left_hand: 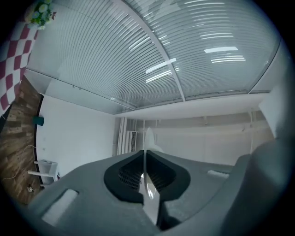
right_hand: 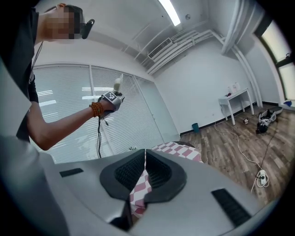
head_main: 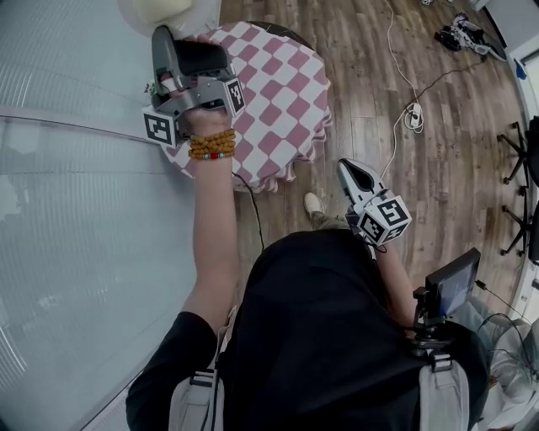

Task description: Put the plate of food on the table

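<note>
My left gripper is held up high, shut on the rim of a white plate. In the left gripper view the plate shows edge-on as a thin white blade clamped between the jaws; any food on it is hidden. Below stands the round table with a pink-and-white checked cloth. My right gripper hangs low at the person's right side, shut with nothing in it. Its view shows the raised left gripper with the plate above the table.
A small flower pot sits at the table's left edge by the window blinds. A power strip with cables lies on the wood floor. Gear lies at the far right, and a white side table stands by the wall.
</note>
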